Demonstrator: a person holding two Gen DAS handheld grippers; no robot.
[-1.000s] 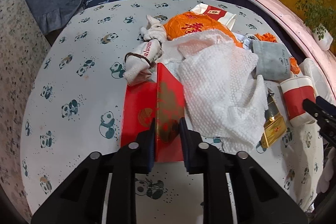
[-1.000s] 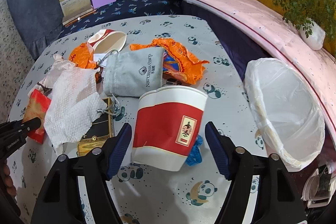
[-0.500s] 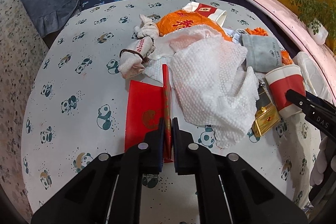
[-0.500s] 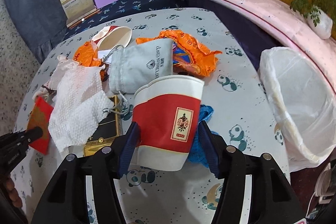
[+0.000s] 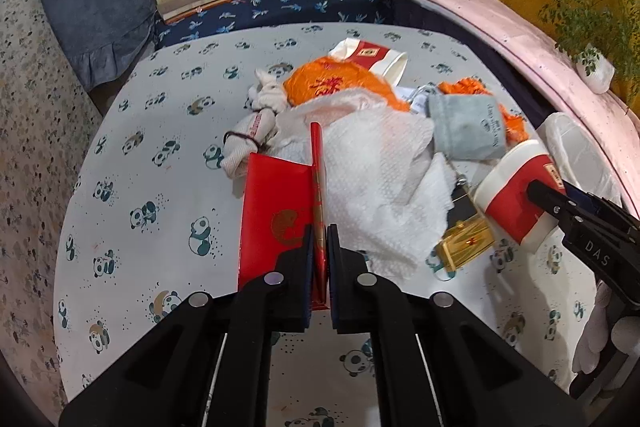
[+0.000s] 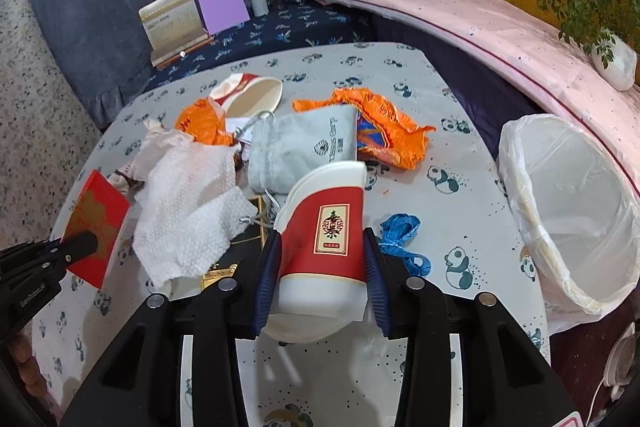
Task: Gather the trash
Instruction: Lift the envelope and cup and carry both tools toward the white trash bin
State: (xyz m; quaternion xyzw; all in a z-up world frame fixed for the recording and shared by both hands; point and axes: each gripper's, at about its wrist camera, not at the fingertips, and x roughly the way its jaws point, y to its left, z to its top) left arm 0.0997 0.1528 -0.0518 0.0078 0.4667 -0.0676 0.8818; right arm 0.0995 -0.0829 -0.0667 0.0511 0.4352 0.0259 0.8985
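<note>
Barely started imo. Bin bag [image 6: 568,211] looks empty. Left hand-held gripper [image 5: 319,251] is clamped on the red envelope [image 5: 276,219], far side of the pile from the bag. Right hand-held gripper [image 6: 322,267] is closing on the paper cup [image 6: 324,231], nearer the bag. 2 pieces gripped, rest of the pile sits on the bench [image 6: 460,155].

R tongs [image 6: 322,265] closing on red paper cup [image 6: 324,227], squashing it.

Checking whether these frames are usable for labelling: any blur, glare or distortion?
Left wrist view: sharp, evenly lit, the pink ledge bowed by the fisheye, corners black. Right wrist view: equally sharp, the bin liner bright but not blown out, same curved edges.
</note>
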